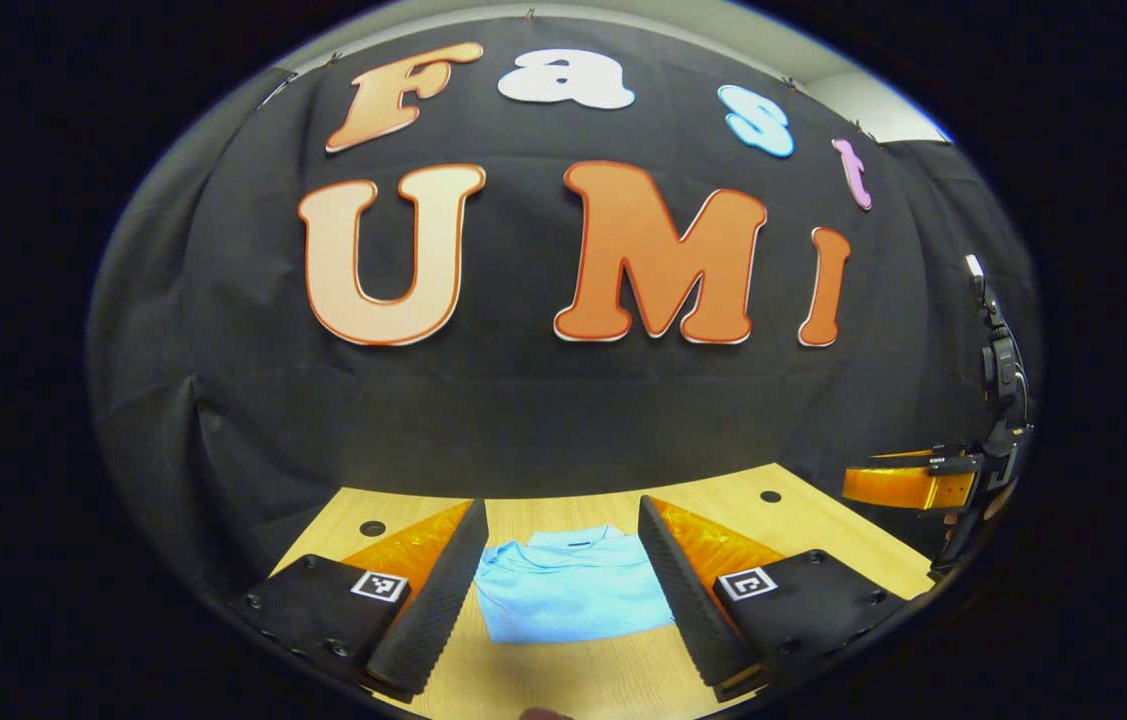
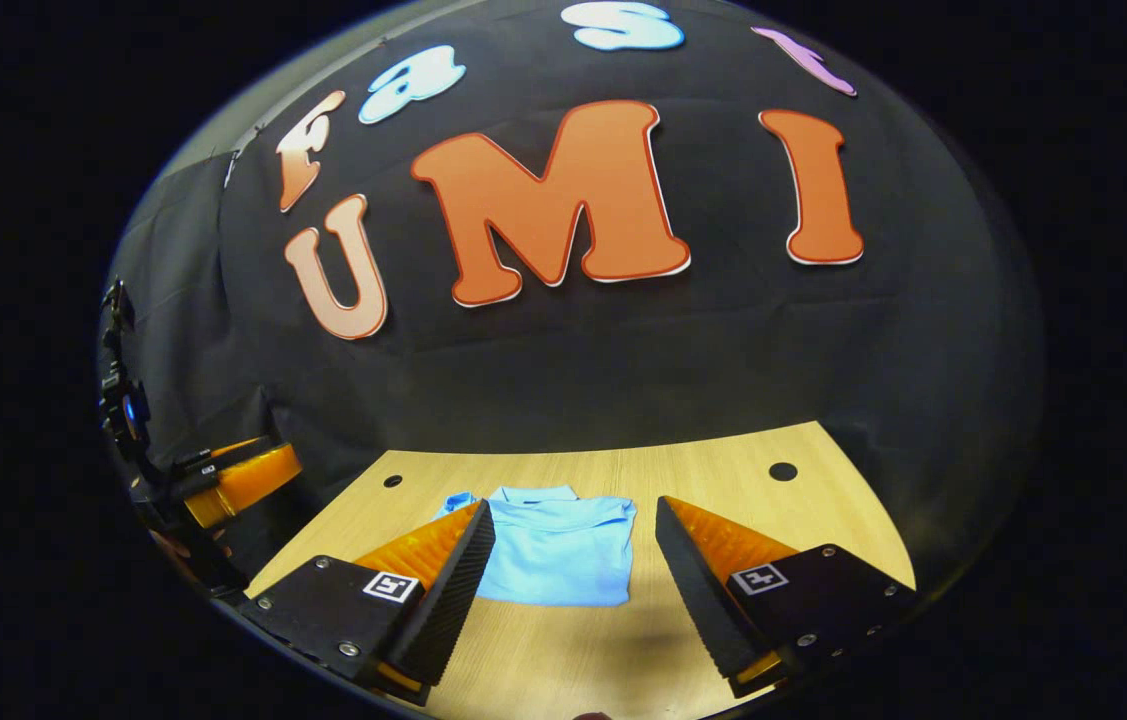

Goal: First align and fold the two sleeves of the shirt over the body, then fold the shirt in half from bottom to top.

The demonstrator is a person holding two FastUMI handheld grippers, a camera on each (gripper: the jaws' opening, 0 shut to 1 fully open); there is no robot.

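Folded light-blue collared cotton shirt [image 1: 571, 590] lying flat on pale wooden table [image 2: 723, 470], left gripper [image 1: 563, 580] and right gripper [image 2: 568, 570] both above its near edge, fingers spread wide, nothing held; probably best just smoothing edges square.

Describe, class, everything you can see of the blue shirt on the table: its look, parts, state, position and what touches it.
The shirt is light blue, of soft knit-looking cloth, with a collar at its far edge. It lies flat on the pale wooden table, already folded into a compact rectangle with no sleeves sticking out, and a small bit of cloth peeks out at its far left corner. Its near edge is straight. Nothing grips it: the left gripper and right gripper hang open above it.
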